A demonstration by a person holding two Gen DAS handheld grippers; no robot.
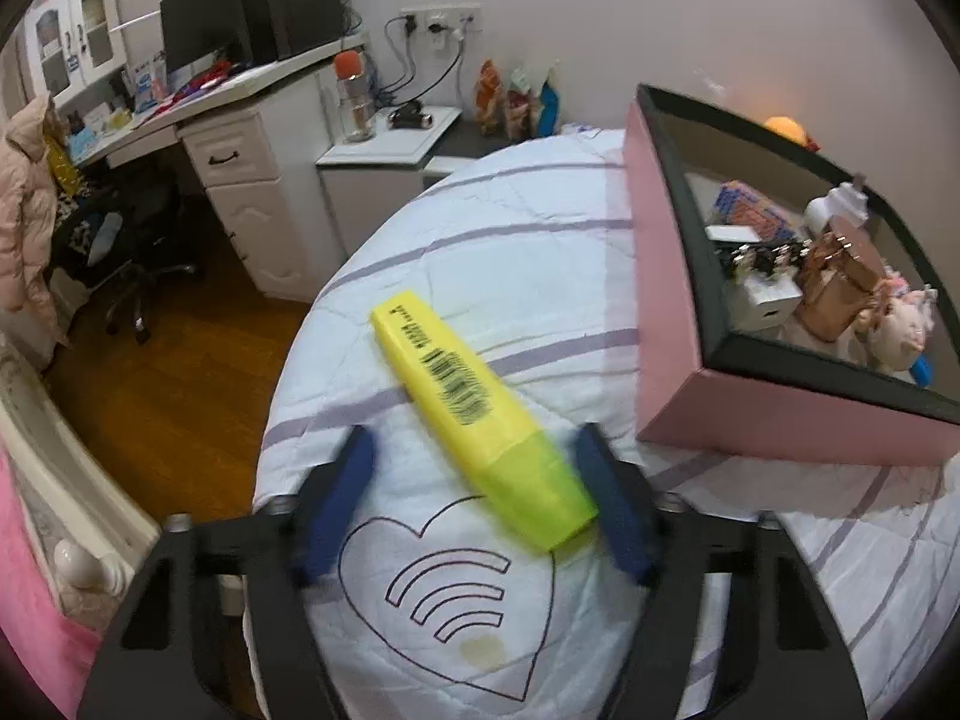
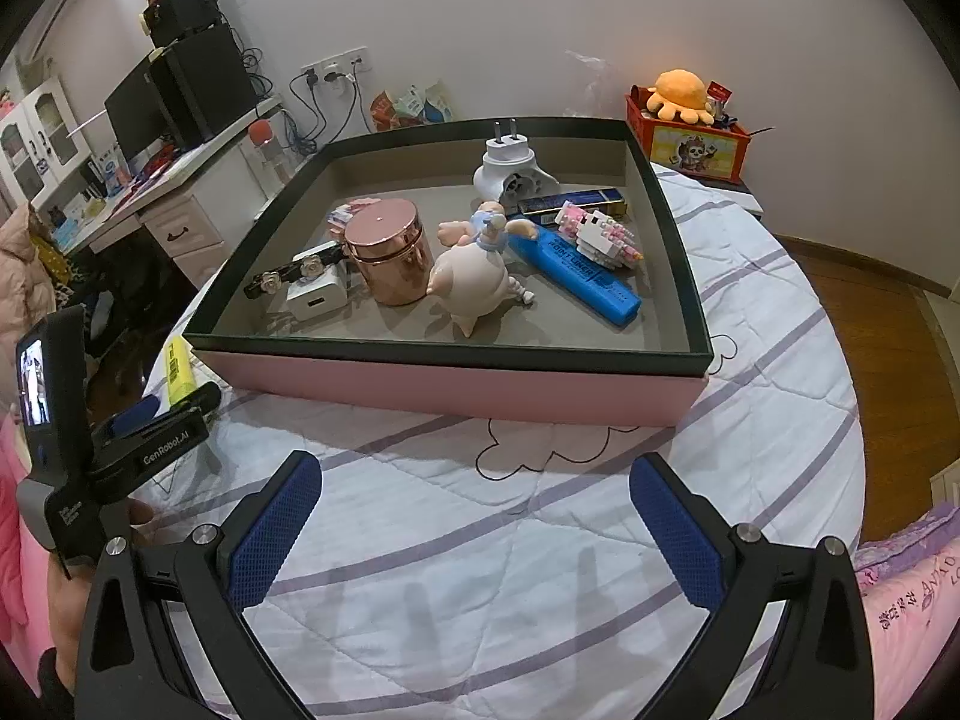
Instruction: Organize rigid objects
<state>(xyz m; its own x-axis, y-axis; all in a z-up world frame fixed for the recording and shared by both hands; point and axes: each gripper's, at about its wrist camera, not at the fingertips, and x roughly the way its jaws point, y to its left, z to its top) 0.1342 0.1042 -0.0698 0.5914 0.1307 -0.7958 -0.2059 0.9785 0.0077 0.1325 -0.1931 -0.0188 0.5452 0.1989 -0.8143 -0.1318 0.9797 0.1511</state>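
A yellow highlighter (image 1: 474, 414) lies on the white striped quilt (image 1: 528, 252); it also shows in the right wrist view (image 2: 179, 367). My left gripper (image 1: 474, 450) is open around its cap end, the right pad touching it, the left pad apart. The pink box (image 2: 456, 387) with a dark rim holds a rose-gold jar (image 2: 390, 252), a pig figure (image 2: 474, 282), a blue highlighter (image 2: 576, 273), a plug adapter (image 2: 513, 171), a white charger (image 2: 318, 294) and other small things. My right gripper (image 2: 474, 516) is open and empty, in front of the box.
The box (image 1: 666, 276) sits just right of the yellow highlighter. The bed edge drops to a wooden floor (image 1: 174, 396) at left, with a desk (image 1: 240, 120) and chair beyond. A red box with an orange plush (image 2: 684, 114) stands behind the bed.
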